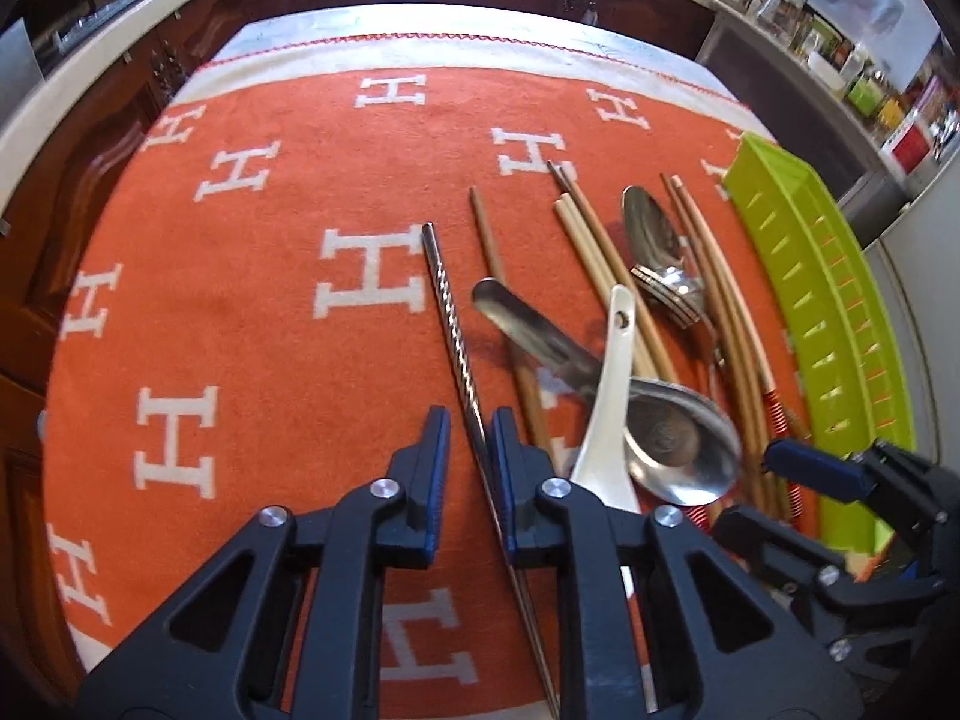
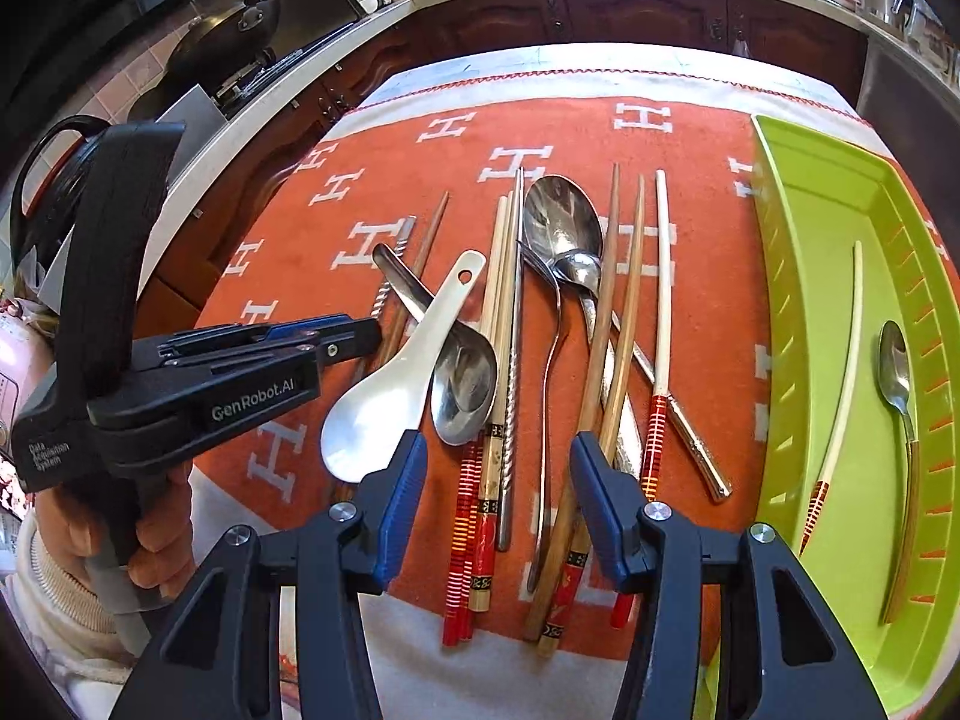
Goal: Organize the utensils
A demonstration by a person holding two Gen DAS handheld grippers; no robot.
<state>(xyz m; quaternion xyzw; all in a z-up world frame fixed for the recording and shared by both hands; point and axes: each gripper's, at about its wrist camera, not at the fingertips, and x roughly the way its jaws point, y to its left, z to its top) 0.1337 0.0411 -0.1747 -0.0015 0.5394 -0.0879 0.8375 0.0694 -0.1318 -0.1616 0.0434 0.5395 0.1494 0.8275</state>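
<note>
Left wrist view first: the left gripper [image 1: 471, 456] has its jaws drawn in narrow around a twisted steel chopstick [image 1: 447, 324], which runs between the blue pads and leans on the right-hand one. A sliver of gap shows on the other side, so whether it is truly pinched I cannot tell. It sits apart from the heap, probably why it's the pick: nothing to tangle with.

Just beside it, the white ceramic spoon [image 1: 606, 414] lies propped on a big steel spoon [image 1: 684, 444], handles crossing. Beyond those, bamboo chopsticks [image 1: 600, 264] fan out across the orange blanket [image 1: 240, 300].

Over to the right wrist view. The right gripper [image 2: 498, 486] hovers about half open above the pile, clamping nothing; red-banded chopstick ends [image 2: 474, 516] and a slim spoon handle [image 2: 549, 420] lie between the fingers on the cloth below. Looks like it's lining up a lengthwise grab.

Farther right, the green tray [image 2: 798, 276] sits at the blanket's edge. Inside already: one ivory chopstick [image 2: 846, 372] and a wooden-handled spoon [image 2: 897, 384], laid along its length. That's the destination; most of the sorting, I'd say, remains ahead.
</note>
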